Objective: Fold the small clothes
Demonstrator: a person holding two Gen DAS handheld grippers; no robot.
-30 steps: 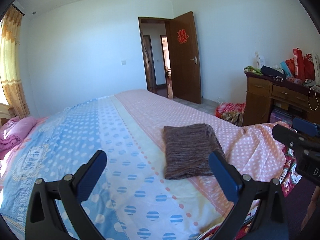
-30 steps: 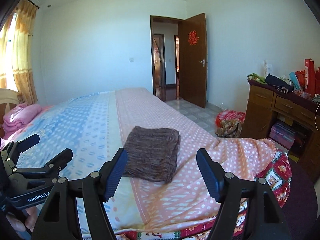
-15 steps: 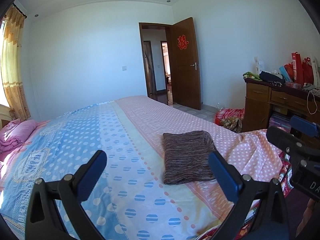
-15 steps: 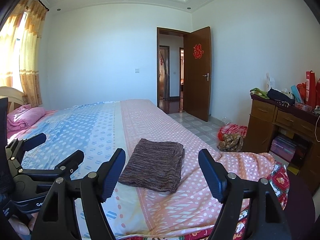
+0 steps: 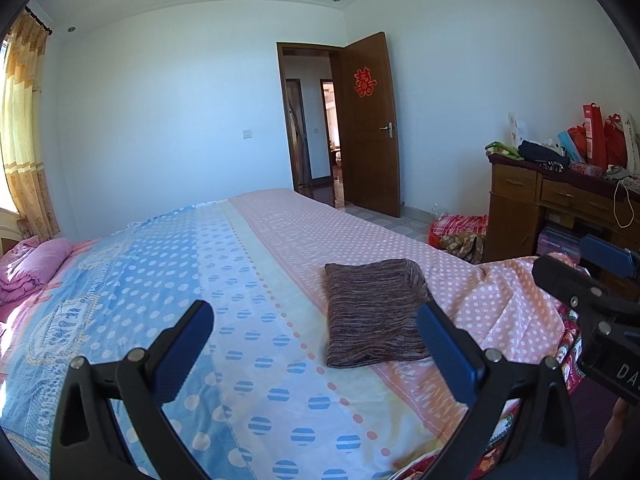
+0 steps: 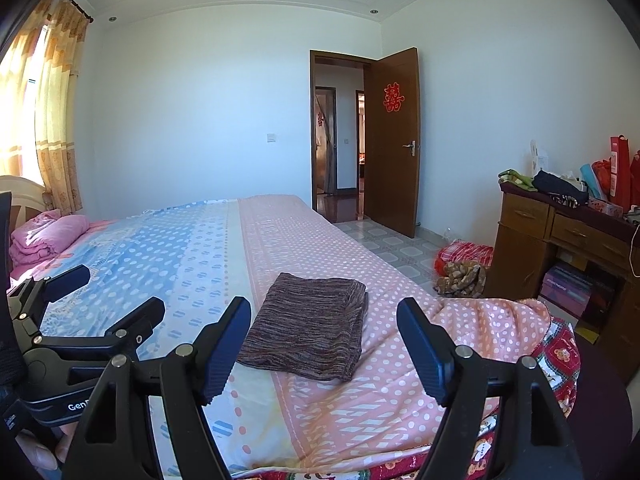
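A brown striped knit garment (image 5: 374, 312) lies folded into a neat rectangle on the pink dotted side of the bed (image 5: 248, 264). It also shows in the right wrist view (image 6: 310, 326). My left gripper (image 5: 316, 340) is open and empty, held above the bed's near edge, short of the garment. My right gripper (image 6: 324, 344) is open and empty, also held back from the garment. The right gripper shows at the right edge of the left wrist view (image 5: 592, 280). The left gripper shows at the lower left of the right wrist view (image 6: 92, 312).
A pink folded blanket (image 5: 28, 268) lies at the bed's far left. A wooden desk (image 6: 568, 248) with bags and clothes stands at the right. A red bundle (image 6: 464, 260) lies on the tiled floor. The door (image 6: 390, 144) stands open.
Both grippers have tilted upward and drawn back a little, so the garment sits lower and farther in both views. The garment has not moved. Both grippers stay open.
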